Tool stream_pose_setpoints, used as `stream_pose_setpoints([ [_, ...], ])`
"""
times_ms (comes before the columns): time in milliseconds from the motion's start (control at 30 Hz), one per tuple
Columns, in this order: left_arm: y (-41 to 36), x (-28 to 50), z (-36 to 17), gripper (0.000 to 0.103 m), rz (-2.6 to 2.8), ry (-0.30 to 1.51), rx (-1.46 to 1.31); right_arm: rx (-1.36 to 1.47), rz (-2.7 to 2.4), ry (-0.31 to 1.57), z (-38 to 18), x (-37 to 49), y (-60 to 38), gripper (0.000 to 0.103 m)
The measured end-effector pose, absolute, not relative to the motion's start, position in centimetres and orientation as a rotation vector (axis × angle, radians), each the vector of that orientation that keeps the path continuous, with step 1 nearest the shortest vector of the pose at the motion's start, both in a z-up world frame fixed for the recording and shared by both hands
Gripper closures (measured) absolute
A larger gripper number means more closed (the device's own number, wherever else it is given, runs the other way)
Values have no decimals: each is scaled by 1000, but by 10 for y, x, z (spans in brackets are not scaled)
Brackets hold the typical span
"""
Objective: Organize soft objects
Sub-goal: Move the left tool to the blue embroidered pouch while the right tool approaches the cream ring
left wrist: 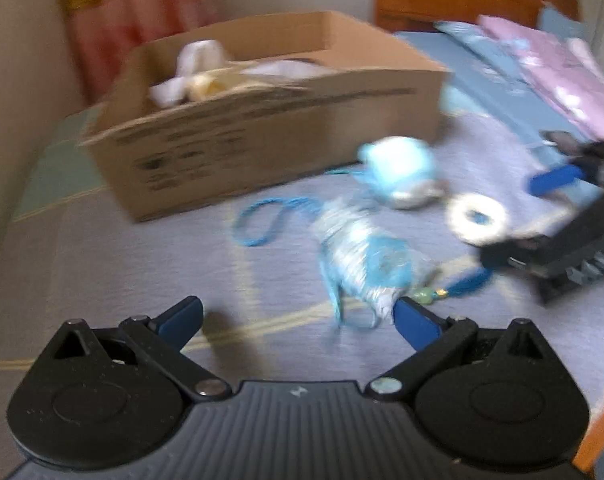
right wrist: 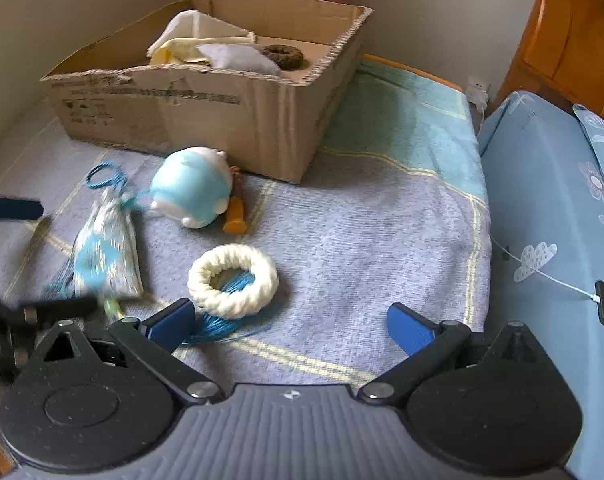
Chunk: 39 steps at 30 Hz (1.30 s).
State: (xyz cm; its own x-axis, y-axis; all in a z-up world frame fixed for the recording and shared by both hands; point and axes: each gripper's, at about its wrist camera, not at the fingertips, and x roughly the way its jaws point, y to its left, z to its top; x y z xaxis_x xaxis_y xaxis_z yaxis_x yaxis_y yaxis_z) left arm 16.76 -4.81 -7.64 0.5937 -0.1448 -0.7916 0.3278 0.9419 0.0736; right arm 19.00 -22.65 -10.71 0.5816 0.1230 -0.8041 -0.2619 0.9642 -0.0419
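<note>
On the bed (right wrist: 374, 216), going left to right, lie a patterned pouch (right wrist: 105, 252), a blue plush (right wrist: 191, 186) and a white rope ring (right wrist: 233, 280), all in front of the cardboard box (right wrist: 205, 92). The left gripper (left wrist: 297, 320) has its fingers wide apart, the pouch just ahead of its right finger. The right gripper (right wrist: 289, 326), fingers also spread and empty, has the ring just beside its left finger. Best to centre over one item, then close gently.

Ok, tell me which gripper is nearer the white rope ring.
Right. The right gripper has the white rope ring just ahead, beside its left finger. The left gripper sits farther off, by the patterned pouch.
</note>
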Motion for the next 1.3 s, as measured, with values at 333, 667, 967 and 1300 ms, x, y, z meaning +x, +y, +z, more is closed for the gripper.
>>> stream_pose_setpoints([
  [333, -31, 170, -57, 2, -245, 864, 139, -171, 291, 892, -109, 182, -222, 0],
  [667, -80, 199, -69, 2, -306, 850, 159, -190, 279, 848, -108, 167, -224, 0],
  [967, -47, 187, -78, 1, -190, 886, 198, -216, 321, 796, -102, 162, -218, 0],
  [1300, -23, 181, -78, 2, -190, 891, 180, -169, 323, 815, -113, 173, -222, 0],
])
